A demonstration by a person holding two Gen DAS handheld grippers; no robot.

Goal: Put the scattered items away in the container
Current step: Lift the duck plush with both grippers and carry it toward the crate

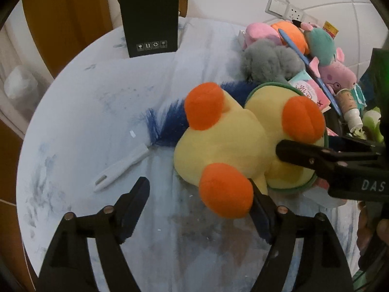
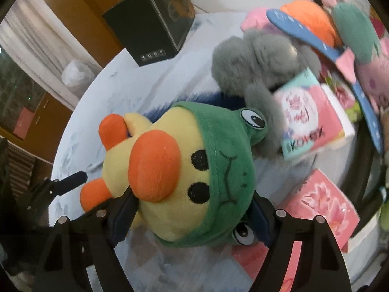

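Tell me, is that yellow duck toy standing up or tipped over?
Tipped over: the duck toy lies with its orange feet pointing at the camera.

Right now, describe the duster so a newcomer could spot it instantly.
Start at the round table with its pale cloth. Left of the yellow duck toy lies the duster. Unlike the plush toys, it is flat, with a white plastic handle and a blue feathery head tucked under the duck.

You can read "DAS" in pale letters on the right gripper (image 1: 301, 150), "Kotex" on the pink-and-teal pack (image 2: 311, 119), and a row of small white handling symbols on the black box (image 1: 149, 17).
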